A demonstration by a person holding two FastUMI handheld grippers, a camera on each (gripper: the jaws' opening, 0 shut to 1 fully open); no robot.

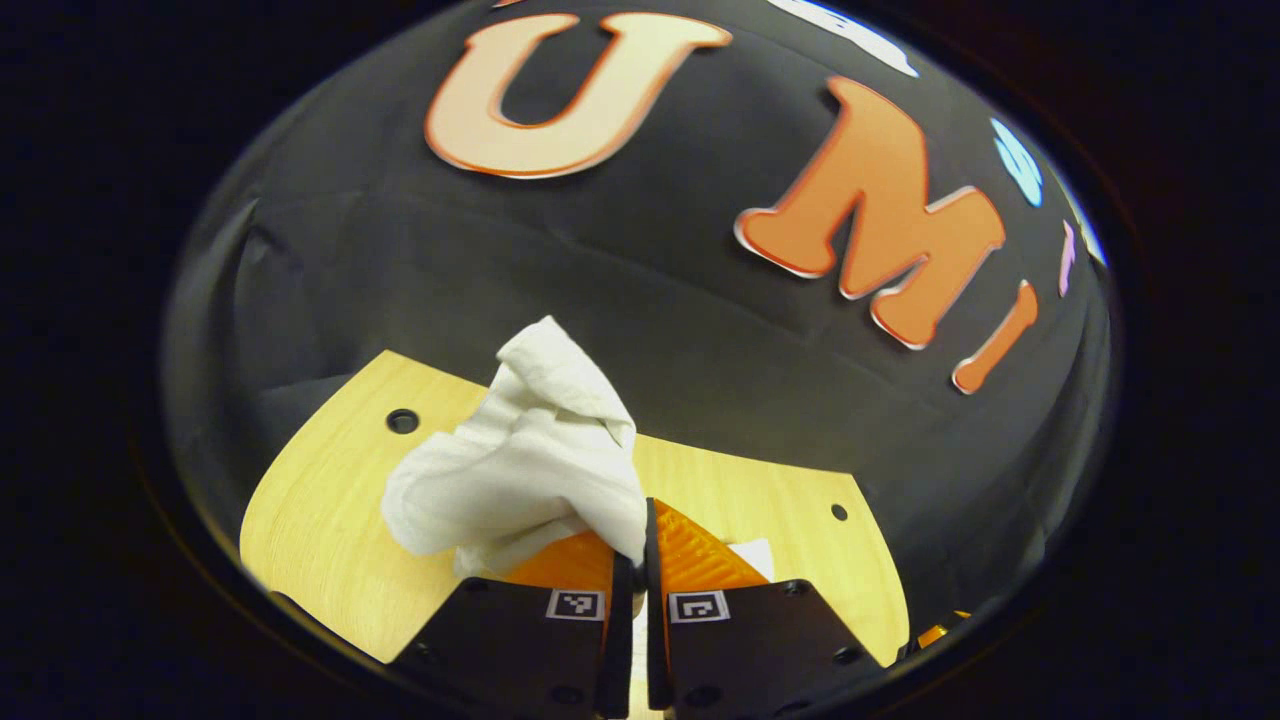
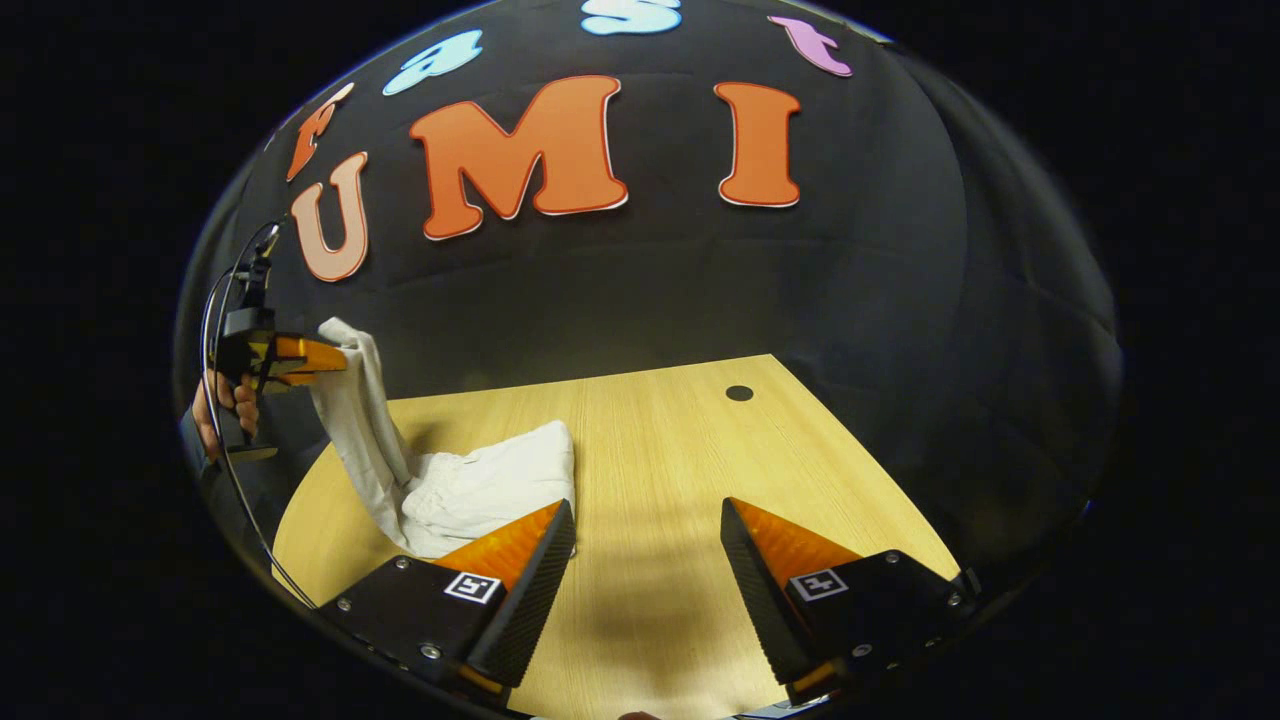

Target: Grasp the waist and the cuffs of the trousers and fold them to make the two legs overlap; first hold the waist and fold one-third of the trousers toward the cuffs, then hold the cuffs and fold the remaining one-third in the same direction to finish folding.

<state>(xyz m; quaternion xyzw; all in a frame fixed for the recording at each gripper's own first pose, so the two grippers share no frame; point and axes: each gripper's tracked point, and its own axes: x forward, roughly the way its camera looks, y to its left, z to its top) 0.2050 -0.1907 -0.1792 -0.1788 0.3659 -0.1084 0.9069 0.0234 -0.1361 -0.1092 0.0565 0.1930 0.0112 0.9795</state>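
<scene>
No readable text for you here. Only signs: small square black-and-white coded markers, one on each black finger mount of your left gripper [image 1: 640, 560] and your right gripper [image 2: 648, 530]; patterns, no words or numbers.

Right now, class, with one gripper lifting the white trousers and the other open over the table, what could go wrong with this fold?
1. The left gripper pinches just one bunched end of the trousers; the cloth could slip out, or the fold may come out crooked.
2. The right gripper is open and holds nothing, so the heap on the table may drag rather than spread.
3. The trousers lie near the table's left edge and could slide off.
</scene>
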